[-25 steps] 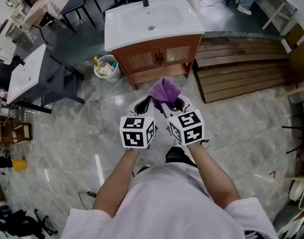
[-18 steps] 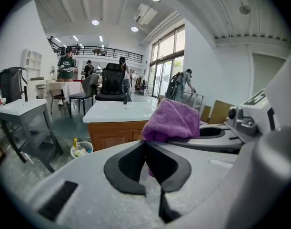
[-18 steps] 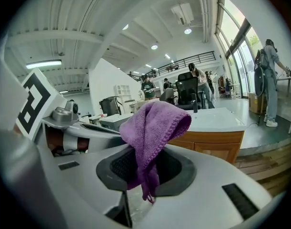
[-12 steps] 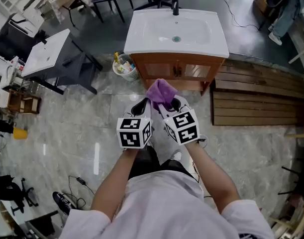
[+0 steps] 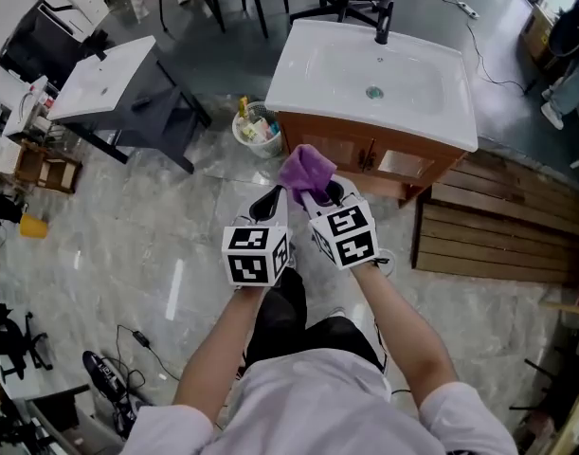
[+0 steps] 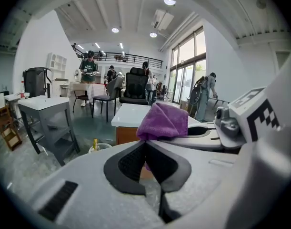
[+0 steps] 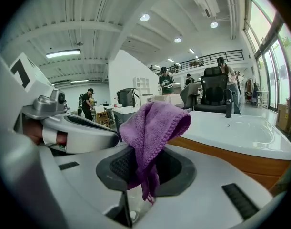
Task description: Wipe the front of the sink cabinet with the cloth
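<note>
Since a second ago the sink cabinet point(image 5: 365, 159) has shifted toward 1 o'clock. Nearest me, my left gripper point(image 5: 273, 200) is pressed together on nothing. My right gripper point(image 5: 317, 195) pinches the purple cloth point(image 5: 306, 169), bunched at 12 o'clock before the cabinet's front.

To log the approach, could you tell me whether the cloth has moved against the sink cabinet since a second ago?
Yes. The cloth has shifted from in front of the doors of the cabinet toward its left corner, nearer the bin.
</note>
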